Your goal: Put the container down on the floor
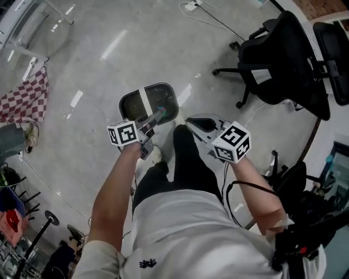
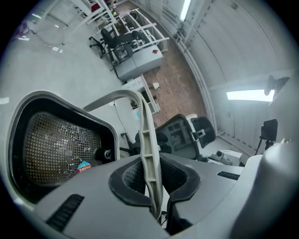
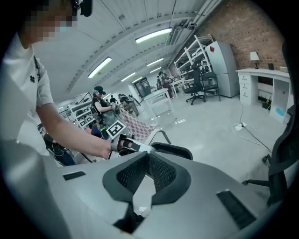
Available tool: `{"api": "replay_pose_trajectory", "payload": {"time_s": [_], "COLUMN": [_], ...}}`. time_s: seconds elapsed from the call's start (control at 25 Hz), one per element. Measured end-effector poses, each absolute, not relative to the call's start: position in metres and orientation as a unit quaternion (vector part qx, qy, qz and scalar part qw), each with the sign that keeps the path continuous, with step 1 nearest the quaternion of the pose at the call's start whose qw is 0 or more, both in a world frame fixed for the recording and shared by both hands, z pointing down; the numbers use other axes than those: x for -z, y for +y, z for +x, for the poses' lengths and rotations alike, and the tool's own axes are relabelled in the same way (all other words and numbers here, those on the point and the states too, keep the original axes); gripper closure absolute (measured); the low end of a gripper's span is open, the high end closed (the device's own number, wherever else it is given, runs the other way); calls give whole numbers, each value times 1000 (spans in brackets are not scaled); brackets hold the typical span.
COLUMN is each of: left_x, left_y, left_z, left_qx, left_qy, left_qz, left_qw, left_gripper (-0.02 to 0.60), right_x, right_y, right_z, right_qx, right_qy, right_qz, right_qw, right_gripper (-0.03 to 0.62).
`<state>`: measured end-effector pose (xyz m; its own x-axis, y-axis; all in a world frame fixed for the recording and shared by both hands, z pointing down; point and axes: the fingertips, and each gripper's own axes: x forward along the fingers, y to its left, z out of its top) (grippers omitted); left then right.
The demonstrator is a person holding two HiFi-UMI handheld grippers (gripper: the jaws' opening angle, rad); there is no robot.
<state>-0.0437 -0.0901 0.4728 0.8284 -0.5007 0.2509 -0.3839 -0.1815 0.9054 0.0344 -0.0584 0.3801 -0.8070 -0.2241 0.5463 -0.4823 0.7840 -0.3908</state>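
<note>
The container (image 1: 155, 98) is a dark-rimmed mesh basket with a white handle (image 1: 144, 99). It hangs over the grey floor in front of the person's feet. My left gripper (image 1: 156, 116) is shut on that handle. In the left gripper view the handle (image 2: 145, 126) runs up between the pads of my left gripper (image 2: 150, 163), and the basket (image 2: 60, 144) tilts away to the left with a small red and blue thing (image 2: 84, 166) inside. My right gripper (image 1: 192, 123) is just right of the basket, shut and empty. The right gripper view shows its pads (image 3: 135, 172) meeting, with the basket rim (image 3: 173, 150) beyond.
Black office chairs (image 1: 283, 60) stand at the right. A cable and power strip (image 1: 191, 6) lie at the far edge. A checked cloth (image 1: 30, 98) hangs at the left. The person's dark trouser leg (image 1: 185, 163) is directly below the grippers. Other people work in the background (image 3: 100, 105).
</note>
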Motion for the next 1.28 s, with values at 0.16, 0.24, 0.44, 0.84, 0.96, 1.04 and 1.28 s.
{"api": "replay_pose_trajectory", "payload": {"time_s": [0.16, 0.24, 0.44, 0.84, 0.96, 1.04, 1.28], "left_x": [-528, -551, -626, -763, -795, -815, -857], "left_y": [-143, -167, -229, -329, -346, -353, -359], "left_z": [-41, -33, -27, -19, -17, -13, -10], "left_qx": [43, 48, 61, 75, 81, 82, 77], "left_qy": [-326, -333, -339, -339, -335, -330, -319], "left_qz": [737, 730, 711, 702, 705, 707, 709], "left_qw": [590, 595, 614, 621, 620, 619, 625], "left_gripper": [538, 538, 538, 543, 543, 543, 543], "right_x": [-415, -430, -487, -592, -619, -635, -676], "right_y": [-119, -144, -198, -264, -271, -272, -275], "right_z": [43, 53, 57, 61, 60, 61, 63], "right_qx": [-303, -310, -317, -353, -362, -370, -381], "right_qy": [-911, -911, -910, -895, -891, -888, -878], "right_qz": [157, 143, 98, 71, 65, 63, 57], "right_qw": [234, 231, 250, 263, 266, 266, 284], "right_gripper": [566, 568, 568, 568, 568, 568, 568]}}
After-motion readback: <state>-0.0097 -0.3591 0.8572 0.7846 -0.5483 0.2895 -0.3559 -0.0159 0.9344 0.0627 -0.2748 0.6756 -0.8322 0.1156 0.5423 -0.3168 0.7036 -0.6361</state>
